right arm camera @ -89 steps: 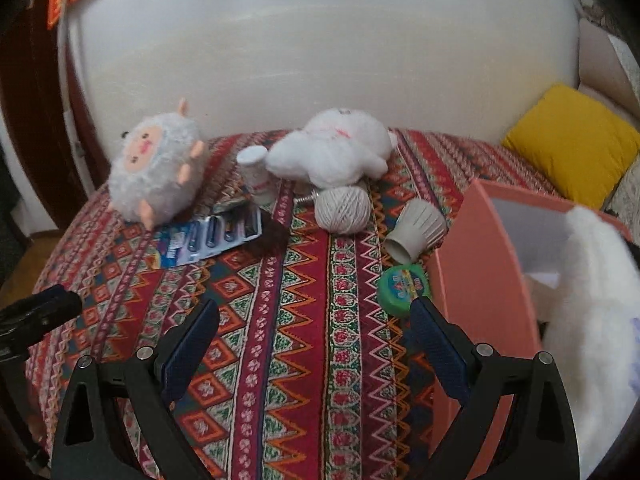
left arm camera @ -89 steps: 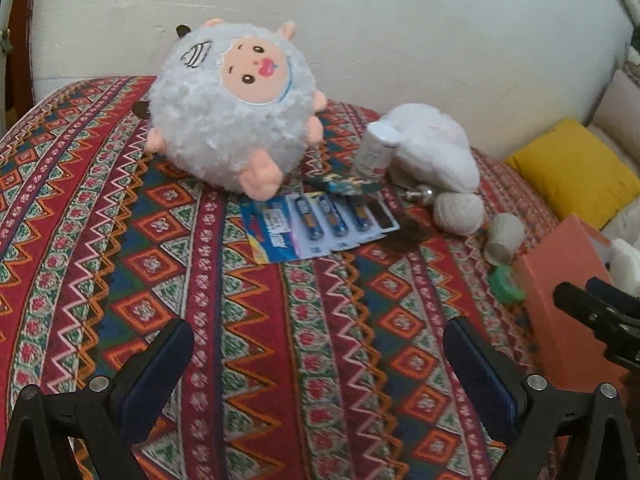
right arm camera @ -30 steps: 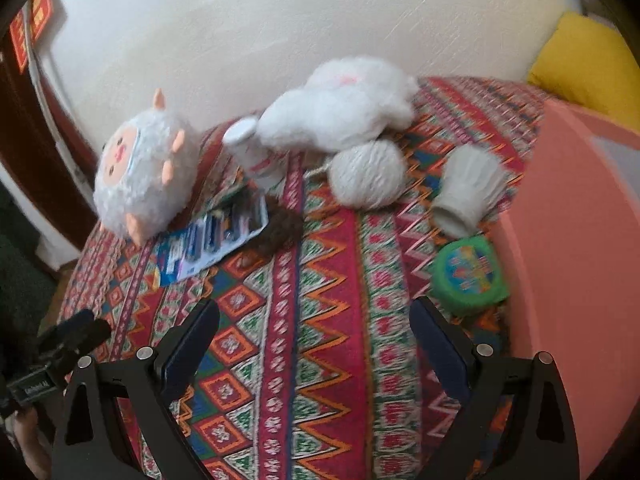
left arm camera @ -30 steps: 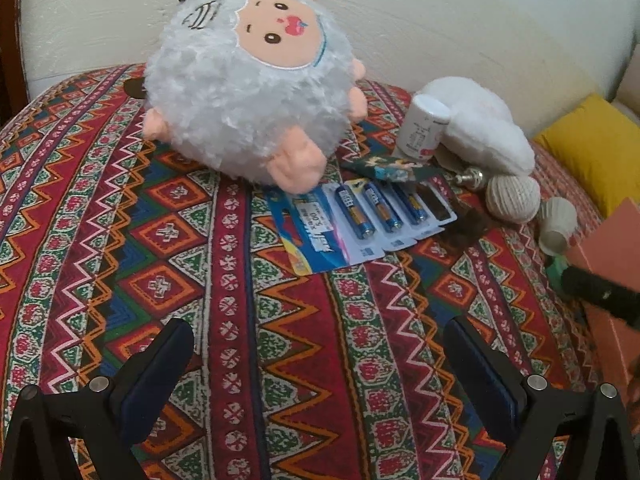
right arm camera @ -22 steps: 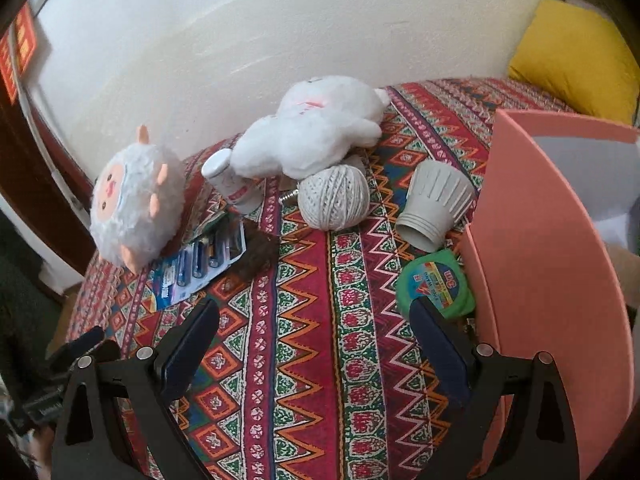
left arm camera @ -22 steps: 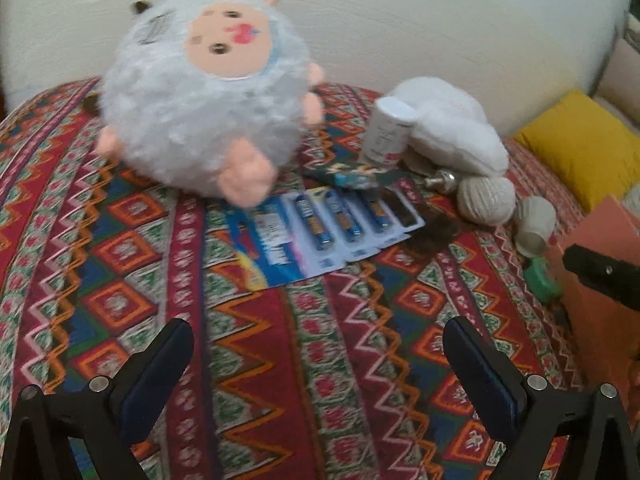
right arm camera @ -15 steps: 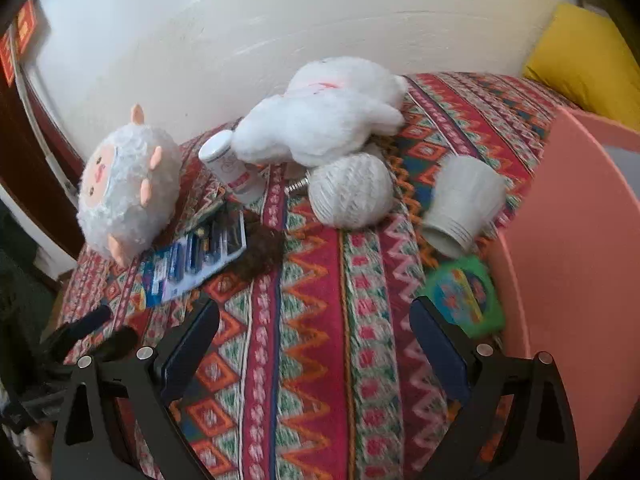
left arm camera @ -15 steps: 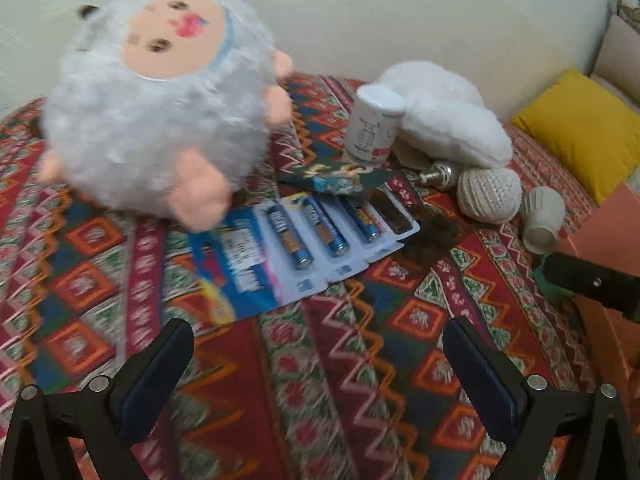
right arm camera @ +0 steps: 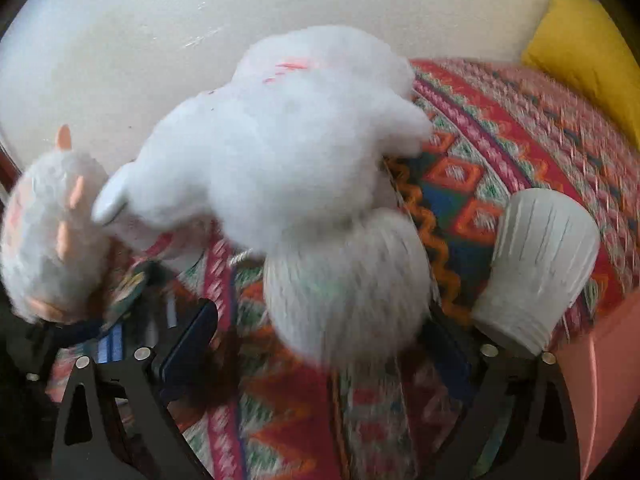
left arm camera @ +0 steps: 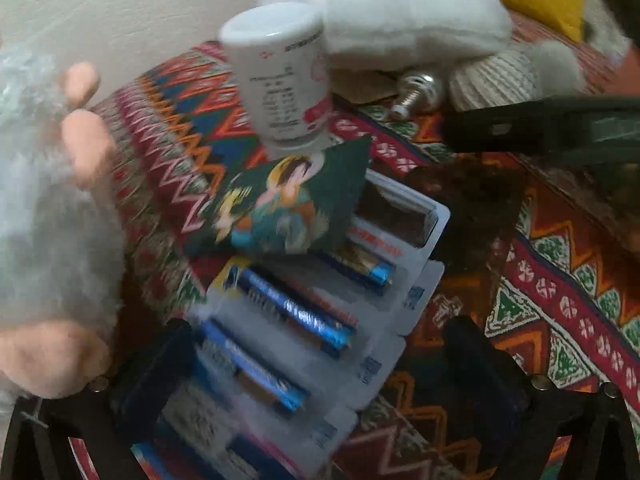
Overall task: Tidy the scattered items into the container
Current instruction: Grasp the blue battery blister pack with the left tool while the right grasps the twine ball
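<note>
Much of the clutter lies loose on the patterned bedspread [left arm camera: 568,280], so by these views a good deal of tidying is left.

Going left to right: the grey sheep plush [left arm camera: 44,220] sits at the left edge. Beside it the battery blister pack [left arm camera: 304,320] lies flat, straddled by the left gripper [left arm camera: 316,364], whose jaws stand wide apart with one tip on each side of the pack and nothing clamped. A dark picture card [left arm camera: 288,208] rests partly over the pack's far end, and a white bottle [left arm camera: 280,76] stands upright just behind it. Next comes the white plush [right arm camera: 288,136], with a small metal bulb base [left arm camera: 416,92] at its foot.

The ball of twine [right arm camera: 344,280] lies just in front of the white plush, between the wide-open jaws of the right gripper [right arm camera: 320,344], which grip nothing. The ribbed white cup [right arm camera: 536,260] lies on its side to the right. The salmon container [right arm camera: 600,380] shows only as an edge at far right; its contents are out of view.

Writing: the bottle carries printed text and a red mark, too blurred to read. The batteries' blue labels are likewise illegible.
</note>
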Available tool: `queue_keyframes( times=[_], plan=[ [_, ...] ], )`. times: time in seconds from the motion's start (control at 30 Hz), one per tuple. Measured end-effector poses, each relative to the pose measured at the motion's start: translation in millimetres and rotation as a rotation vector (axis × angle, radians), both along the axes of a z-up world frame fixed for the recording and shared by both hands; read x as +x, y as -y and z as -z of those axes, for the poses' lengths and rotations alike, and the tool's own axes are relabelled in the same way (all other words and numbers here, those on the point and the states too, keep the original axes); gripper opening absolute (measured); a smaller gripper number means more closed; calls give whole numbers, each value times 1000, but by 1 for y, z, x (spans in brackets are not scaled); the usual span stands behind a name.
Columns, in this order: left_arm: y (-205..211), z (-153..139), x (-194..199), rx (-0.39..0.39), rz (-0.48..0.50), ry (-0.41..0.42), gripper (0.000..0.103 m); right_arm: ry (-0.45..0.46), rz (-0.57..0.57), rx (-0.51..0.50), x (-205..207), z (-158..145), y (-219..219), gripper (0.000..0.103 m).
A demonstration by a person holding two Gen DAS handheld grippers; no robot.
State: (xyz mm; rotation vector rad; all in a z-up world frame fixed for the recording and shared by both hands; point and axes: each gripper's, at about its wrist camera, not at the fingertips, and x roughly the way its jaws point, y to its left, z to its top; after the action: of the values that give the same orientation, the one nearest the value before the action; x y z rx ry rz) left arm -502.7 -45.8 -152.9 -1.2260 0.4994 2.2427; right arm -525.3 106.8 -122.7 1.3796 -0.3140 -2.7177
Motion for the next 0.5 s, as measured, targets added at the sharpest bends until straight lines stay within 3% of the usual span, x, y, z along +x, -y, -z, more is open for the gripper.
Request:
queue_keyframes(
  times=[0.03, 0.07, 0.17, 0.23, 0.33, 0.5],
  plan=[
    [-1, -1, -3, -4, -9, 14, 103, -4, -10, 13, 0, 0, 2, 69],
    [-1, -2, -5, -7, -26, 29, 103, -7, -21, 27, 0, 1, 4, 64],
    [1, -7, -1, 5, -83, 55, 90, -18, -52, 66, -1, 2, 11, 63],
    [8, -13, 12, 35, -122, 67, 79, 4, -68, 20, 15, 0, 10, 63],
    [16, -16, 48, 53, -139, 97, 79, 53, -94, -64, 46, -3, 6, 63],
    [40, -31, 134, 97, -244, 118, 78, 80, -182, -67, 106, -17, 14, 63]
  ],
)
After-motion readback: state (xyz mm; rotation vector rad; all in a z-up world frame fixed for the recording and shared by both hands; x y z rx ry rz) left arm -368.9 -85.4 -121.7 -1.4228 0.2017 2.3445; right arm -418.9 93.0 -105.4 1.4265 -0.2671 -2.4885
